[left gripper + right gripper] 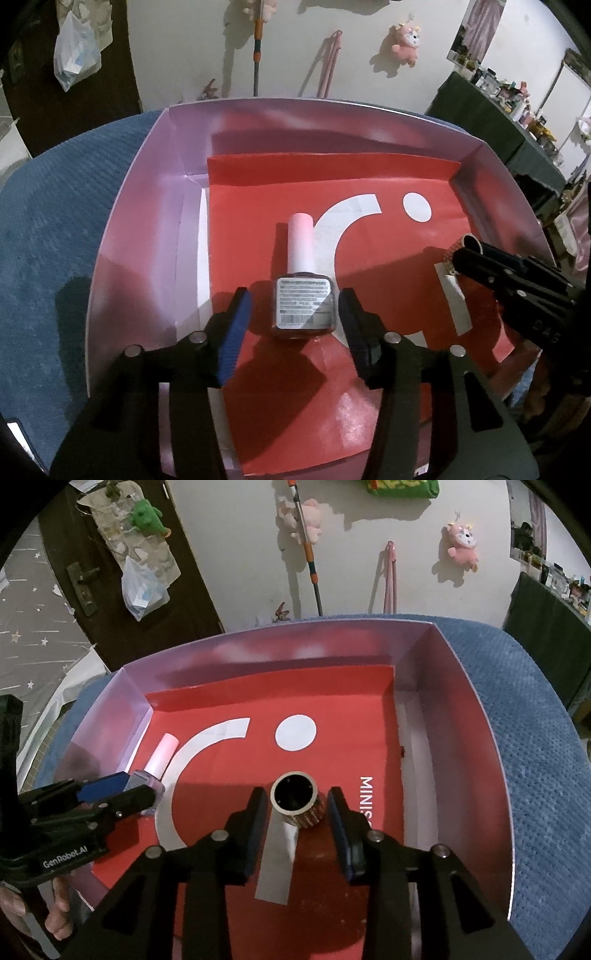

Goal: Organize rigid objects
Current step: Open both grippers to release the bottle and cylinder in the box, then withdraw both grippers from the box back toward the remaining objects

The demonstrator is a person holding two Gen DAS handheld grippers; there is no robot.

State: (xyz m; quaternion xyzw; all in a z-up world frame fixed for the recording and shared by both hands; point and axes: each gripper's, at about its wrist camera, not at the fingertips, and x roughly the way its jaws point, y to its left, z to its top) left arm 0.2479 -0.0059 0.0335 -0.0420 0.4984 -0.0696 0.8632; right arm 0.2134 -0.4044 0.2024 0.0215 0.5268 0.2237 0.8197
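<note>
Bottle between parted left tool pads.

Beyond the tongs stands a pale wall hung with soft toys: a pink plush up to the right, another pink one nearer the middle, a green one up to the left. A mop handle with orange and green bands leans against the wall, straight ahead. Left of it is a dark wooden door with a metal handle, a clear plastic bag hanging on it. Far right, a table under dark green cloth is crowded with small items. A blue textured cloth spreads beneath.
</note>
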